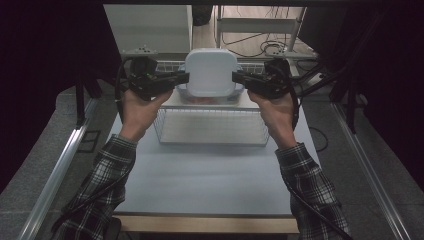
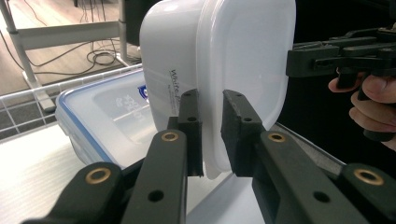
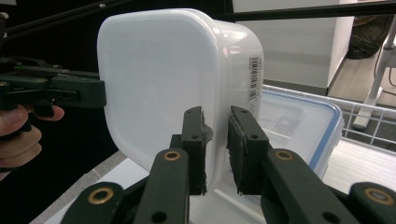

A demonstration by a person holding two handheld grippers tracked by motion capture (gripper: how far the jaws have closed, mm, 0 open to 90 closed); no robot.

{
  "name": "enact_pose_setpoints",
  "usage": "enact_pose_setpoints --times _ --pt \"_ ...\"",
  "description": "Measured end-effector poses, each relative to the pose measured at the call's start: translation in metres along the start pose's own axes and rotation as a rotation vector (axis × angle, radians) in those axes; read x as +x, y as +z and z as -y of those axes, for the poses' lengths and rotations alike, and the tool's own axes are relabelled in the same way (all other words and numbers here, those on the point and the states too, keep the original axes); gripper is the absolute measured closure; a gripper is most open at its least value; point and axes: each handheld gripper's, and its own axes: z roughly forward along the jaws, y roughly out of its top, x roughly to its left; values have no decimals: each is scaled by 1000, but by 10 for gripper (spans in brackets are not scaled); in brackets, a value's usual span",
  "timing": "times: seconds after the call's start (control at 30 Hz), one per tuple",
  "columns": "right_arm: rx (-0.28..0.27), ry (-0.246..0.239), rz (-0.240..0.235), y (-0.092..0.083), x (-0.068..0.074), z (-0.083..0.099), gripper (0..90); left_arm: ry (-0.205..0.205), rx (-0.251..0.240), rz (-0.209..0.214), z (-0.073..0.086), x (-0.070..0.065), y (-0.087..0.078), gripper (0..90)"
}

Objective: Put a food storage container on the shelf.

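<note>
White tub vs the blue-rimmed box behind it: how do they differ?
The white tub is held up off the table, pinched at opposite rims by the left gripper and the right gripper; the blue-rimmed box lies untouched below it. The white tub is opaque white all over; the blue-rimmed box has a clear lid with a blue edge. The white tub looks deeper, the blue-rimmed box flatter. Both are plastic containers with rounded corners.

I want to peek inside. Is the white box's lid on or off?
On. The lid covers the white box, and the left gripper and right gripper pinch its rim.
</note>
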Motion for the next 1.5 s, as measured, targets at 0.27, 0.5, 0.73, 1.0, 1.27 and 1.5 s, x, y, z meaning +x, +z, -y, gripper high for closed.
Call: enact_pose_setpoints --times 0.27,0.5,0.73,1.0,1.27,1.5 --pt "5 10 6 8 -3 -6 726 -3 4 -13 -5 5 7 715" --pt "11 1 26 15 -4 -11 672 -2 10 -31 -9 7 13 685" --pt "9 0 48 21 -6 -12 634 -21 10 -24 -11 13 20 664" --pt "11 2 72 27 -10 -14 584 -10 22 -76 -16 17 26 593" --pt "9 18 78 32 -13 -16 585 20 25 -137 -25 18 33 562" --pt "-9 17 121 37 -14 -18 543 39 33 -165 -28 16 38 522"
